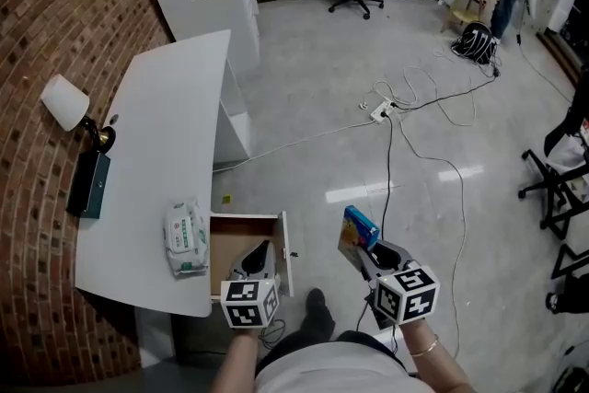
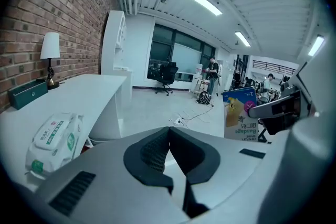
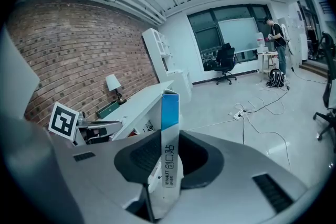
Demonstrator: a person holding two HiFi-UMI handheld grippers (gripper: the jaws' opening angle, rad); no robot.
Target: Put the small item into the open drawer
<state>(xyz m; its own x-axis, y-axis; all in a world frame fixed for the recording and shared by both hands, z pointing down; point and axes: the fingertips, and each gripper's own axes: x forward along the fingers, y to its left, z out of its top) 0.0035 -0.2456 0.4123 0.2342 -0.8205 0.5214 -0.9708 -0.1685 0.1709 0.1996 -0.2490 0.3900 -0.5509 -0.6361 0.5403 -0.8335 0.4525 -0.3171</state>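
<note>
Two grippers in shot, and only one is loaded. The right gripper (image 1: pixel 364 255) has its jaws clamped on the small blue packet (image 1: pixel 359 227), which stands upright between the pads in the right gripper view (image 3: pixel 169 113). It hangs over bare floor, off to the right of the open drawer (image 1: pixel 235 239) and clear of it. The left gripper (image 1: pixel 262 251) hovers over the drawer's front edge, its jaws closed together with nothing between them. The drawer sticks out from under the white desk (image 1: pixel 156 152) and looks empty, with a pack of wipes (image 1: pixel 187 239) lying on the desktop just beside it.

I read this as the carry: the packet is gripped but not delivered. The next move calls for bringing the right gripper across to the left, over the drawer's side wall, then lowering the packet inside and opening the jaws. The left gripper sits right in that lane, so it probably needs to give way.
</note>
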